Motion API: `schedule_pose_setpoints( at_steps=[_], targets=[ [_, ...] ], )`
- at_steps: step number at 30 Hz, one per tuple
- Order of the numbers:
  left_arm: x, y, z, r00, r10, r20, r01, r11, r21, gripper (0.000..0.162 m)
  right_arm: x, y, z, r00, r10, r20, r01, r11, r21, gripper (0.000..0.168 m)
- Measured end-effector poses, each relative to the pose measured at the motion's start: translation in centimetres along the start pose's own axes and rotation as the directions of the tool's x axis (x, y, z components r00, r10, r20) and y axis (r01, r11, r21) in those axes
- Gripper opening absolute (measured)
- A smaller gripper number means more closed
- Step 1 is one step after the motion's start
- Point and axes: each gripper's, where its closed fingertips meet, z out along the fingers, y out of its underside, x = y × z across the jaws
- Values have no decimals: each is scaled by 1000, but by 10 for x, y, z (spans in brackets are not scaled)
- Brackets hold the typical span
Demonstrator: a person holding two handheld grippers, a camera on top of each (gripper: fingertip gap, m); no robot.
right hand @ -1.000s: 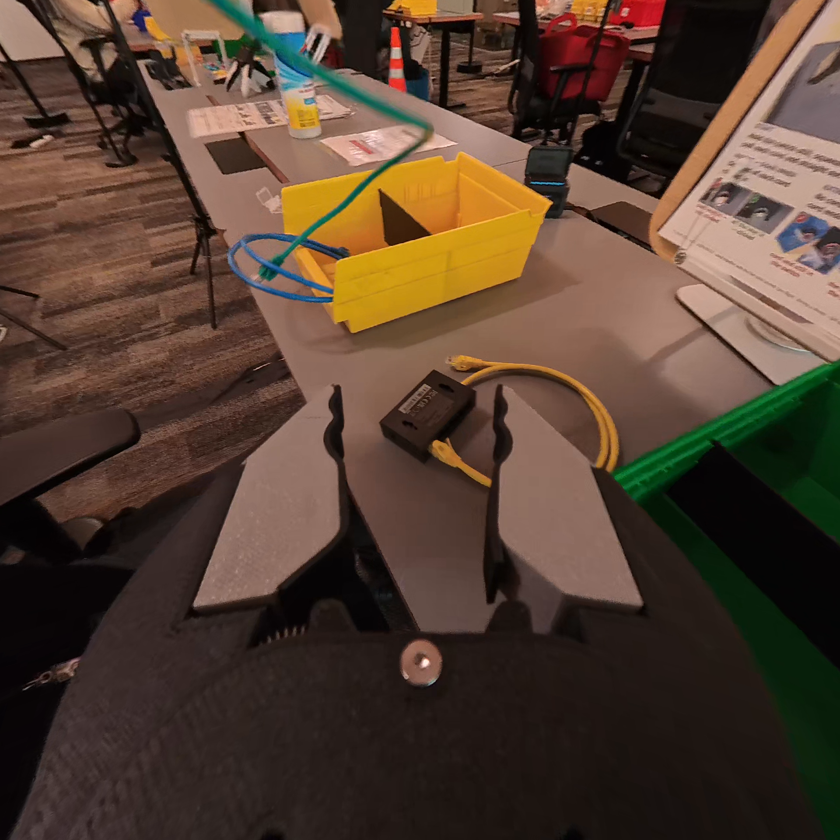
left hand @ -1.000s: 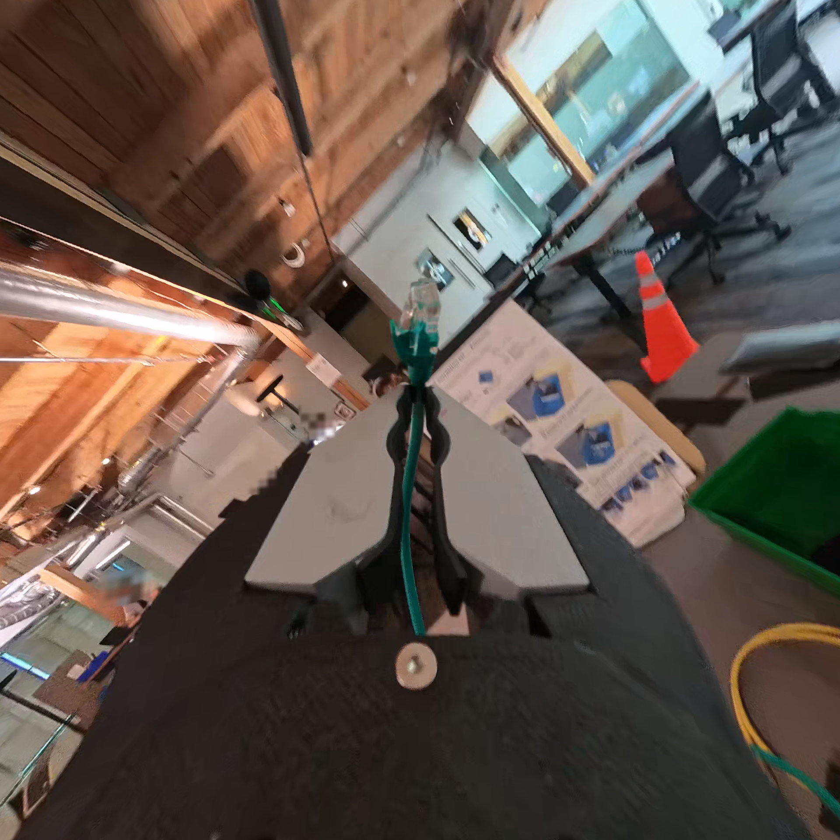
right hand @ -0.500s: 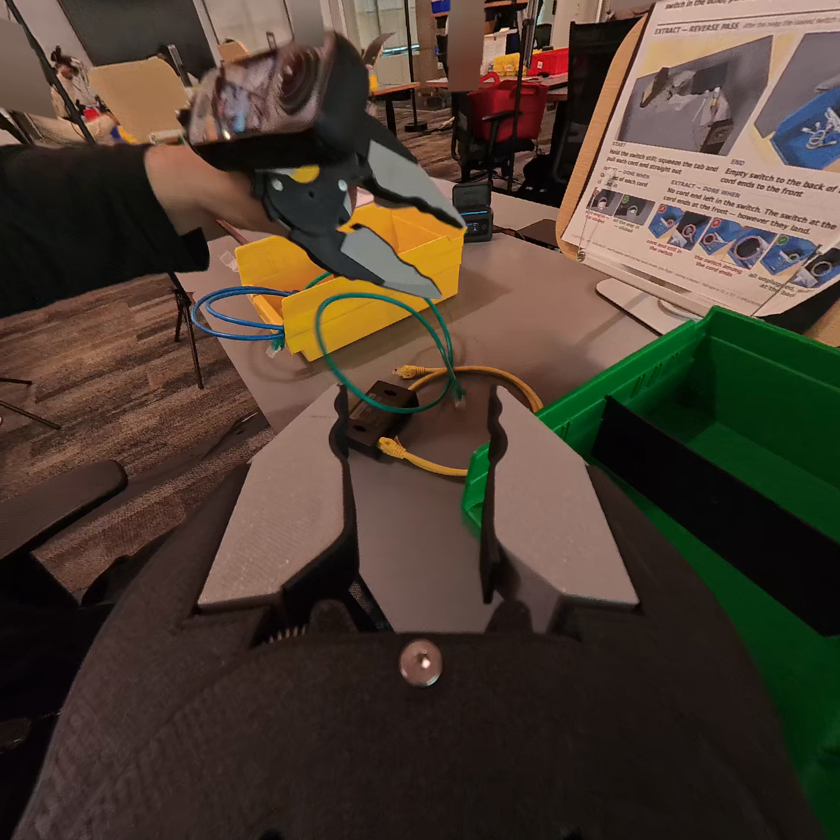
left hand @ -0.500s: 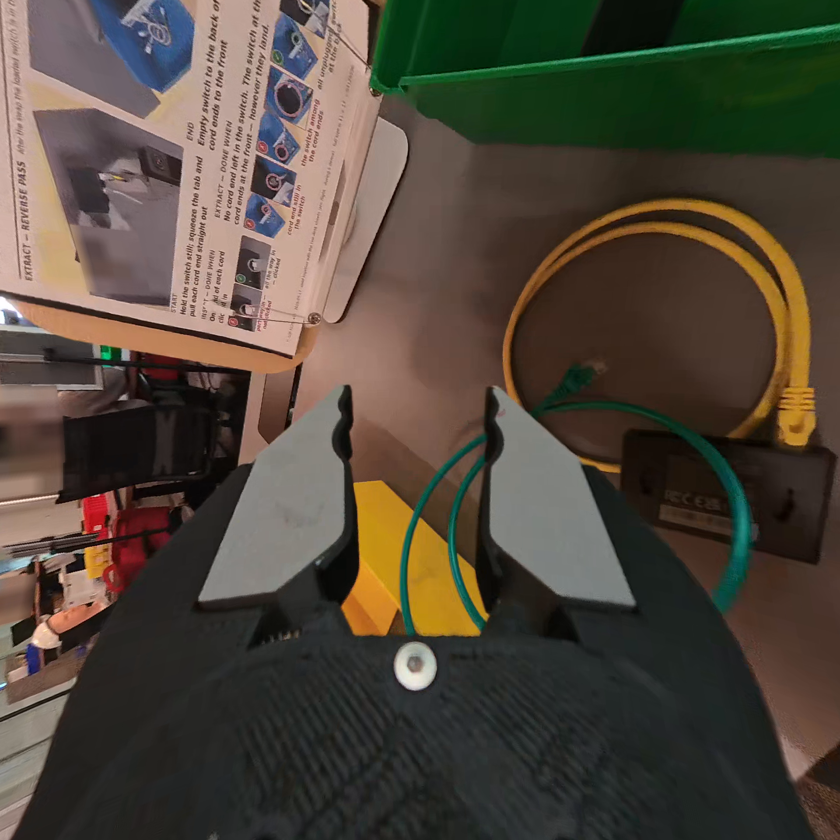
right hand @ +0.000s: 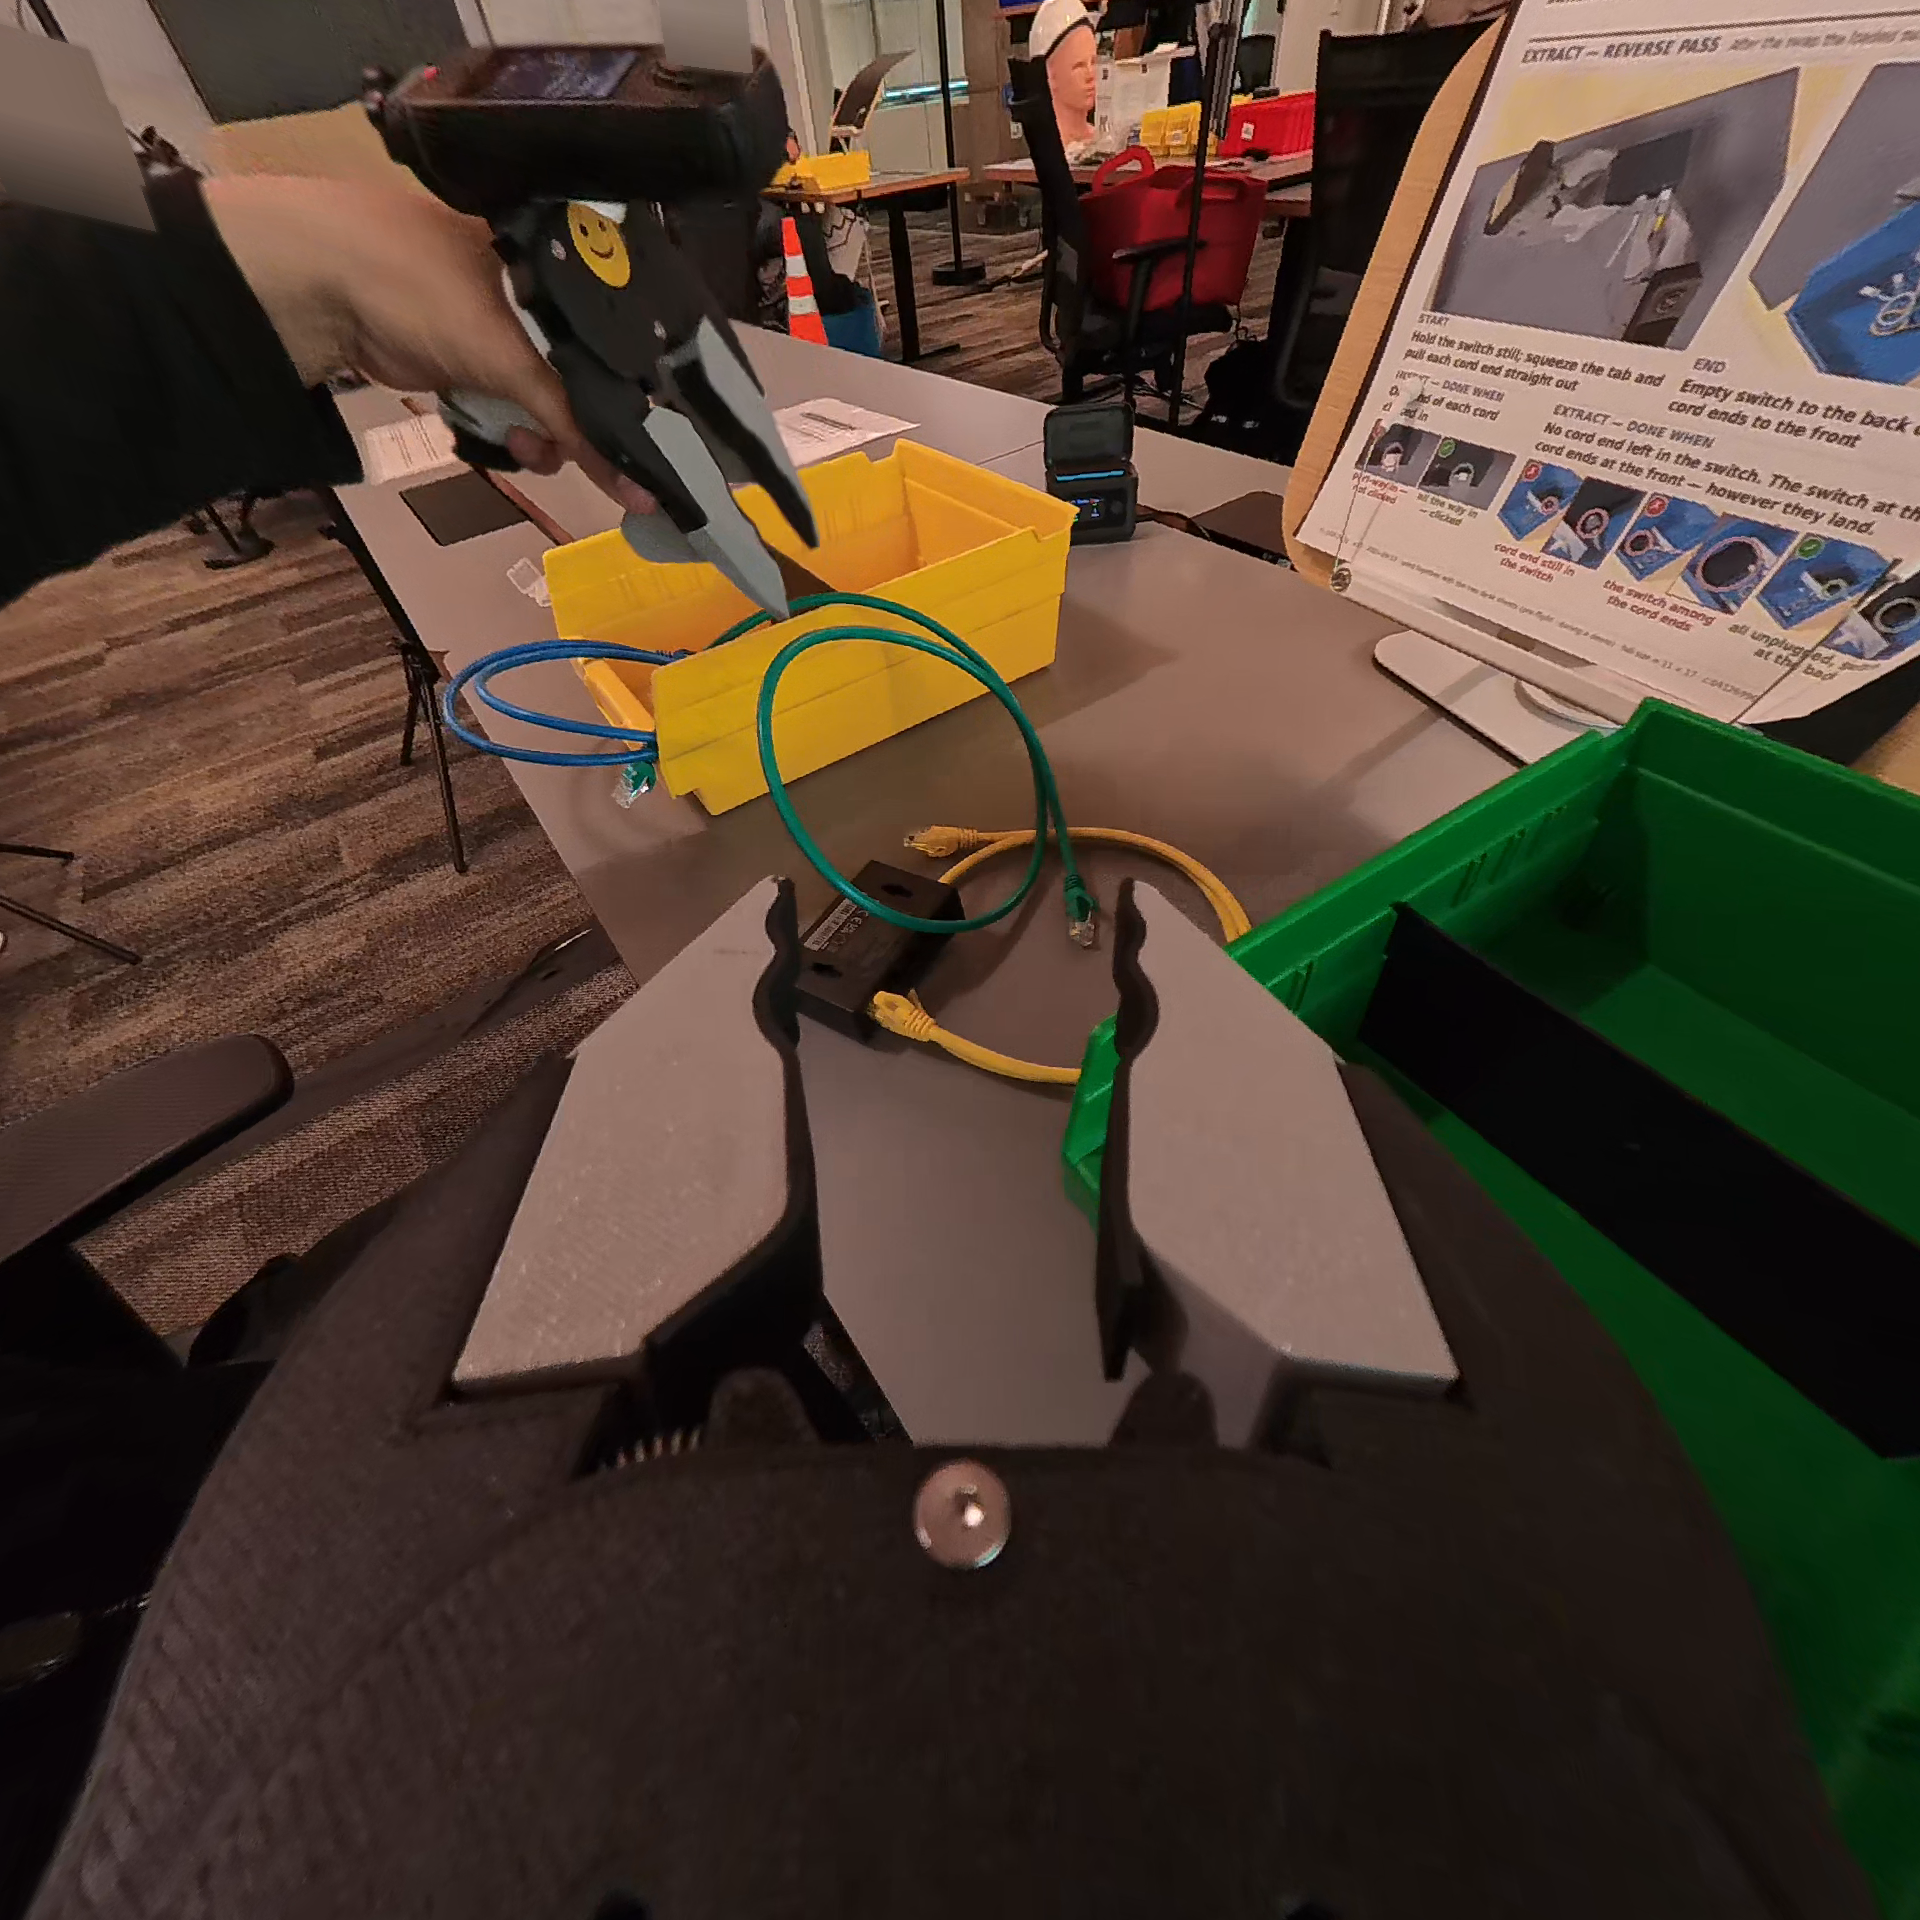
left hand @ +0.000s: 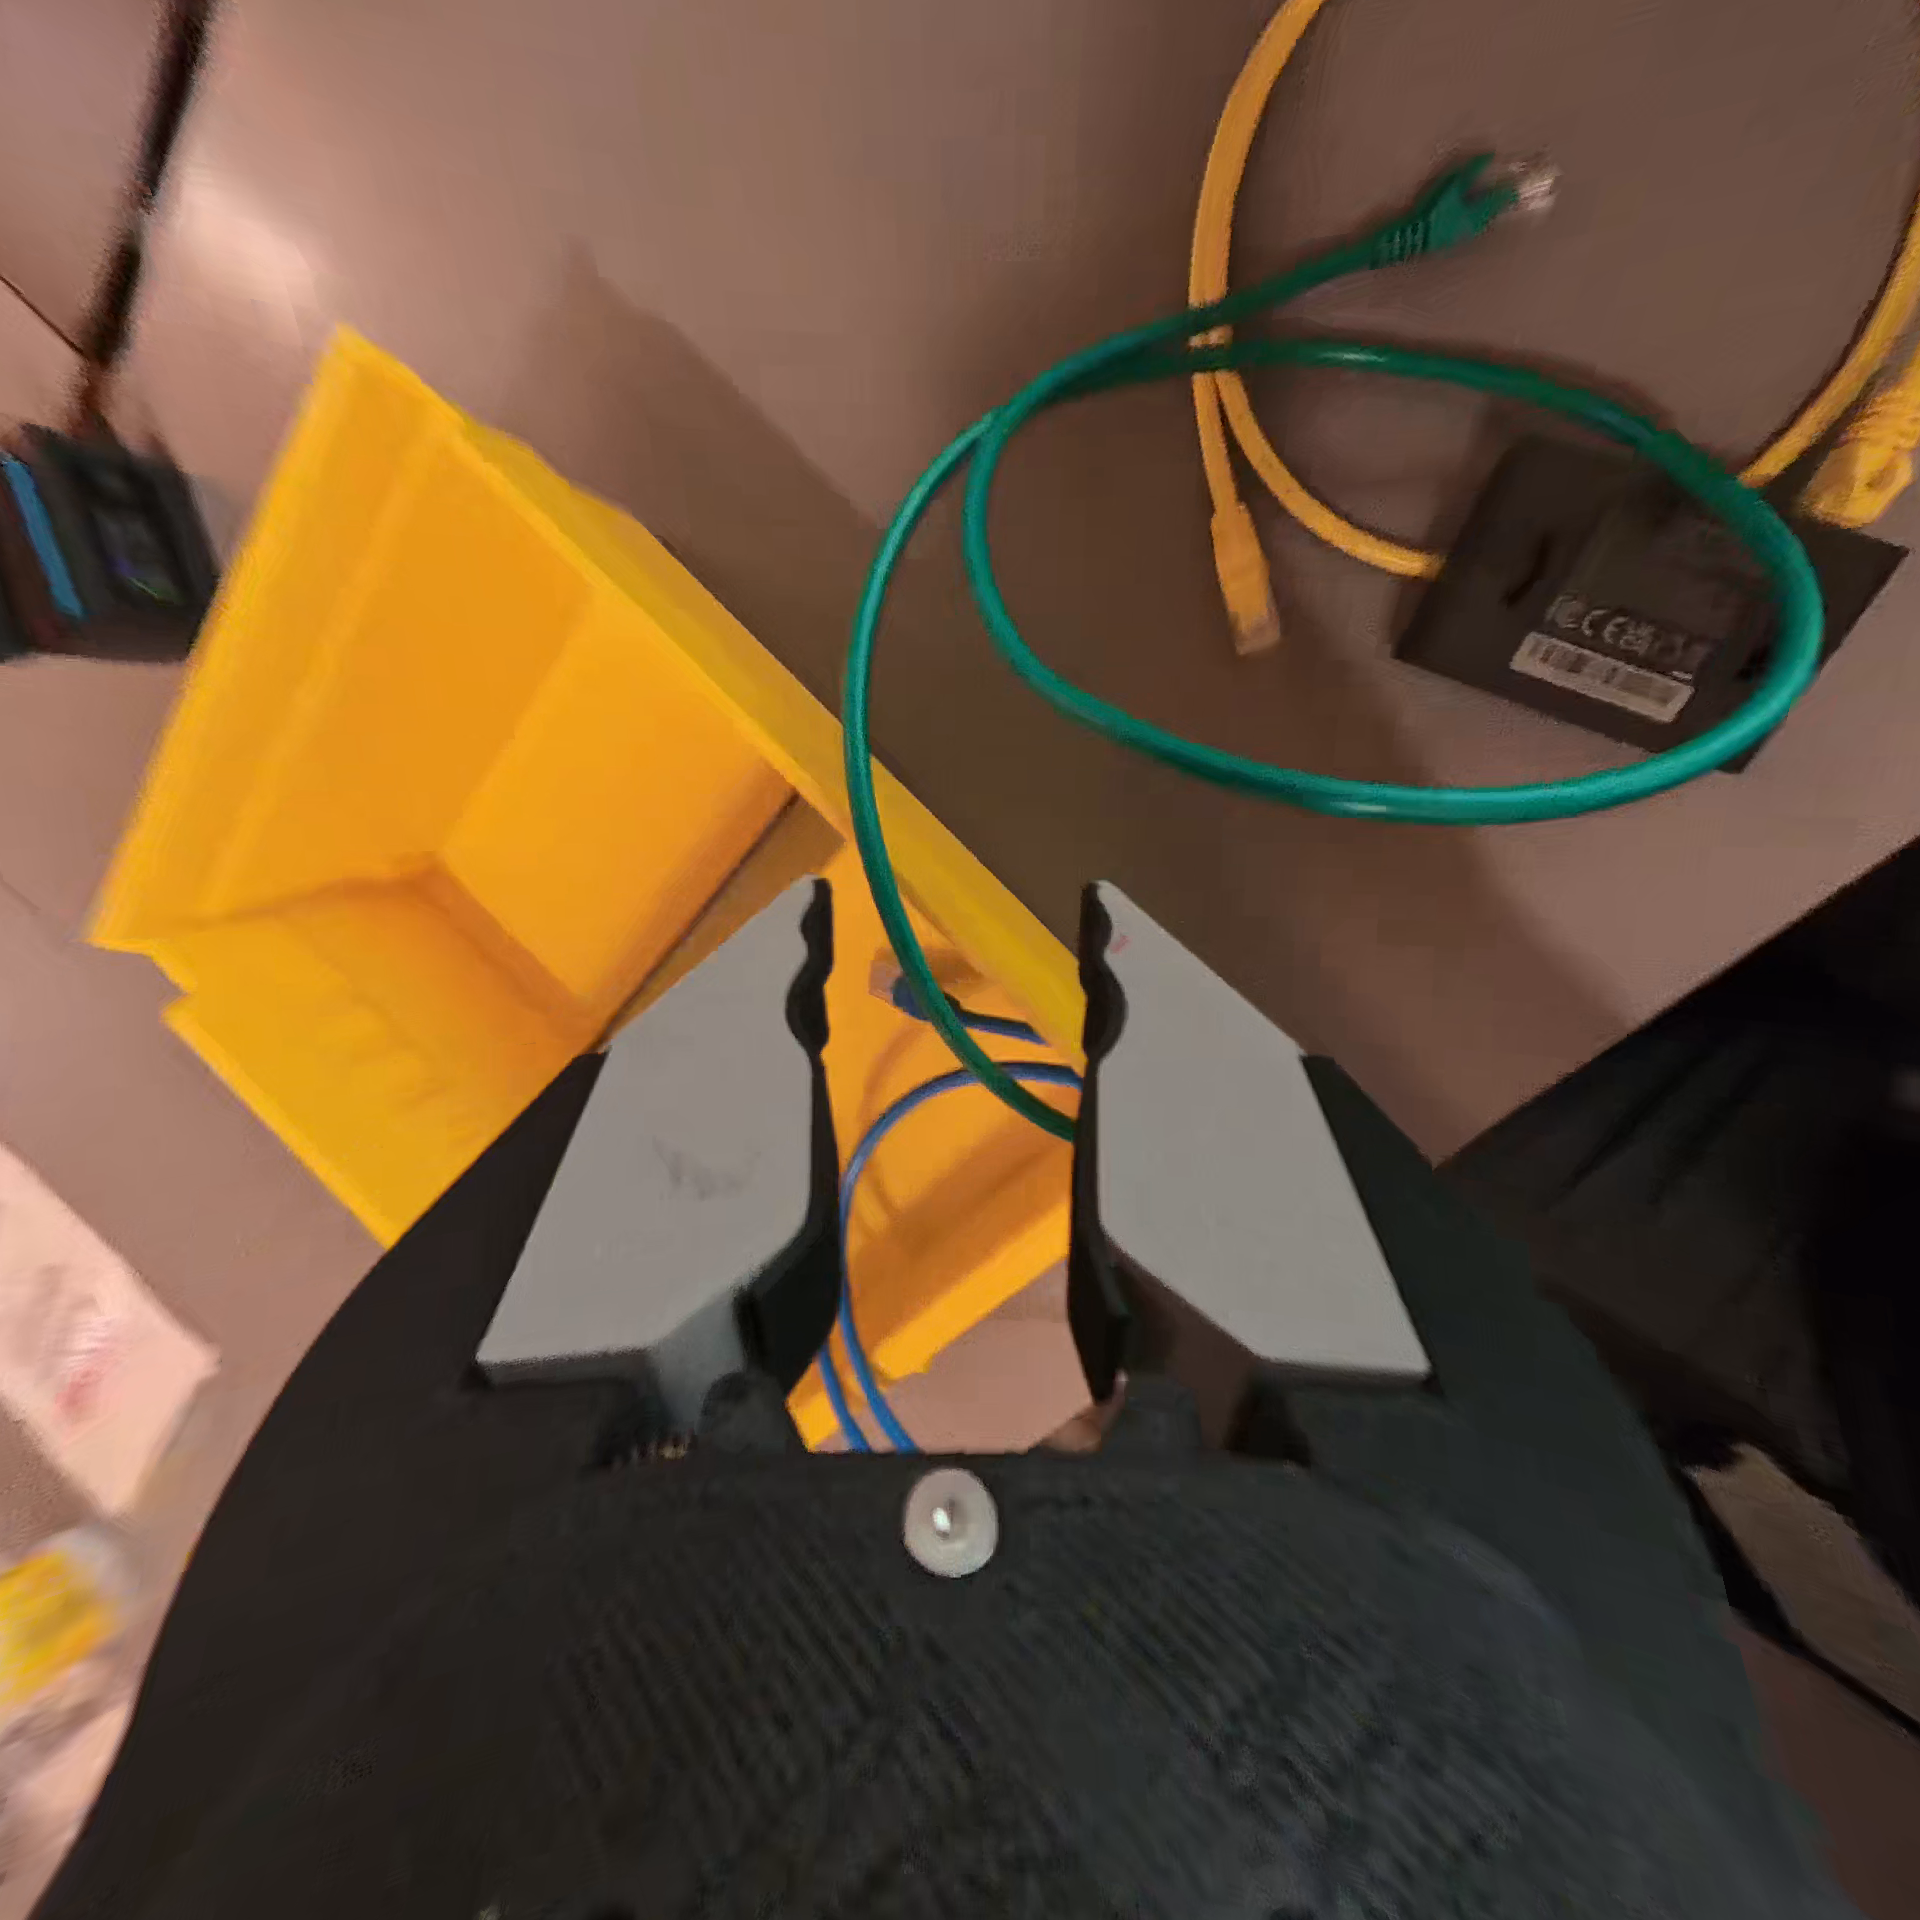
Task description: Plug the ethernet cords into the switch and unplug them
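Note:
The black switch [right hand: 883, 935] lies on the grey table, also in the left wrist view [left hand: 1621, 613]. A yellow cord [right hand: 1164, 847] has one plug [right hand: 899, 1016] at the switch's near side and a loose end [right hand: 935, 836] behind it. A green cord [right hand: 769, 748] loops over the switch; its plug [right hand: 1078, 904] hangs free beside it. The cord's other part runs up against one finger of my left gripper [right hand: 774, 582]. My left gripper [left hand: 951, 914] is open above the yellow bin [left hand: 416, 675]. My right gripper [right hand: 951, 904] is open and empty, just short of the switch.
A blue cord [right hand: 520, 665] hangs out of the yellow bin [right hand: 862, 707]. A green bin [right hand: 1455, 831] with a black divider stands at the right. An instruction board [right hand: 1662, 416] and a small black device [right hand: 1091, 478] stand behind. The table's left edge drops to carpet. Some 30 cm of space lies between my two pairs of fingers. The plug [right hand: 899, 1016] is about equally far from each gripper, around 20 cm. It is also in sight in the left wrist view [left hand: 1869, 475].
My left gripper was shut on the green cord and held high; it has opened and swung down over the yellow bin. The green cord now loops across the switch. My right gripper stays open.

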Motion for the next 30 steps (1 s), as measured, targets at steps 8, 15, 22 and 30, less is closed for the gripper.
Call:
schedule_pose_setpoints(
  at_steps=[8, 15, 22, 30],
  targets=[
    [-12, 31, 10, 967, -190, -172, 192, 981, -9, 42, 4, 0, -2, 1000, -6, -17, 6, 1000, -3, 58],
    [-7, 37, 19, 941, -214, -263, 216, 976, -23, 5, 7, 4, 1, 1000, -12, -27, 11, 1000, -22, 57],
    [-73, -37, -69, 924, -20, 381, -69, 974, 218, 2, 9, 6, 3, 999, -10, -31, 9, 1000, -29, 57],
    [4, -135, -80, 799, 198, 568, -449, 824, 345, 3, 5, 13, 7, 999, -17, -35, 15, 998, -65, 58]
  ],
)
